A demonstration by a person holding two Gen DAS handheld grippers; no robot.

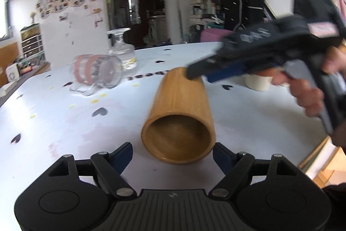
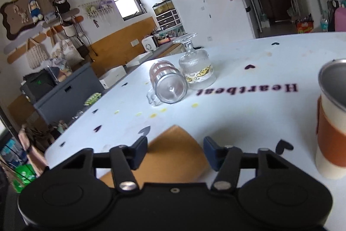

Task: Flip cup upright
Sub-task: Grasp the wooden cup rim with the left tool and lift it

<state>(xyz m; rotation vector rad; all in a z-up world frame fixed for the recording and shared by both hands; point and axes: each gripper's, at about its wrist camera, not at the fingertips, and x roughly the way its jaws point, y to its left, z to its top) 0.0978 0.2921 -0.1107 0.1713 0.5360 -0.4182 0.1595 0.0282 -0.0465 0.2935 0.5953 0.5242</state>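
A wooden cup lies on its side on the white table, its mouth facing my left gripper. My left gripper is open, its fingers on either side of the cup's rim, not touching it. My right gripper reaches in from the right above the cup's closed end. In the right wrist view my right gripper is open, its fingers straddling the cup's base end. I cannot tell whether they touch it.
A clear glass mug with pink bands lies on its side at the back left, also in the right wrist view. An upside-down stemmed glass stands beside it. A white cup with an orange sleeve stands upright at the right.
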